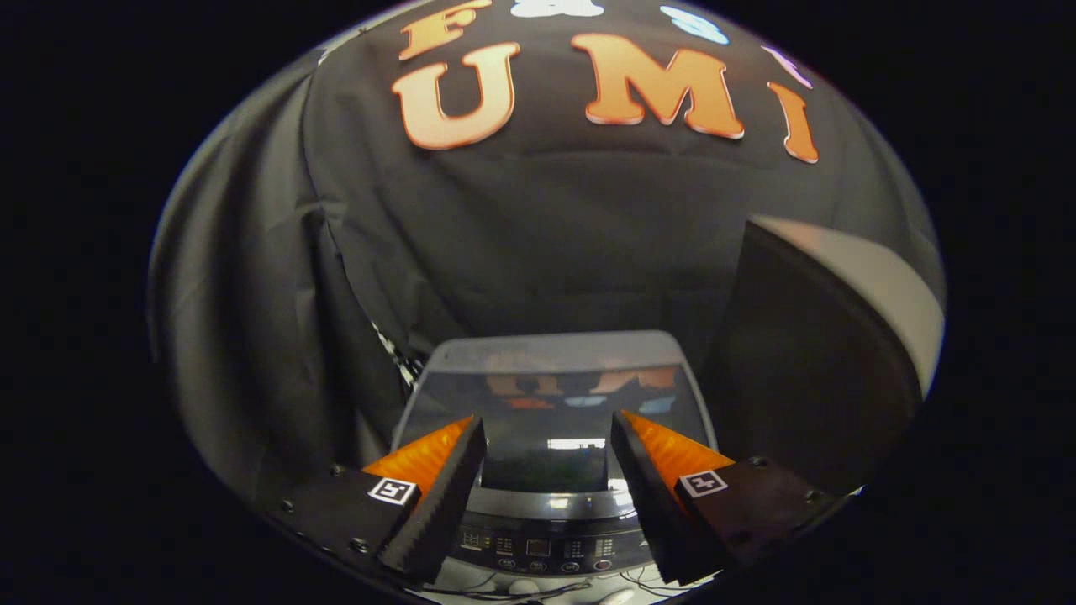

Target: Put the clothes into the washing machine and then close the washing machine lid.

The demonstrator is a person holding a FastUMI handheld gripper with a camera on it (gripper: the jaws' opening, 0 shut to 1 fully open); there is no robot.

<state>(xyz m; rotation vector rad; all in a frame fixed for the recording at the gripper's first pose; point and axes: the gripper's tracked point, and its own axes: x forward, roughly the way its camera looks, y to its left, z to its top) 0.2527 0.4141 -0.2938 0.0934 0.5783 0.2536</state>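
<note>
A top-loading washing machine [551, 351] stands below and just ahead of my fingers. Its dark glass lid [504, 403] lies flat and down on the top, mirroring the wall behind. The control panel [538, 548] with small buttons runs along the machine's near edge, between and under the fingers. My gripper [546, 424] hovers above the front of the lid, open, with nothing between its fingers. I cannot tell what is inside through the dark glass.
A tall dark panel with a pale top edge [849, 277] stands close beside the machine on the right. Black cloth hangs behind and to the left [277, 336]. Thin cables [521, 588] lie in front of the control panel.
</note>
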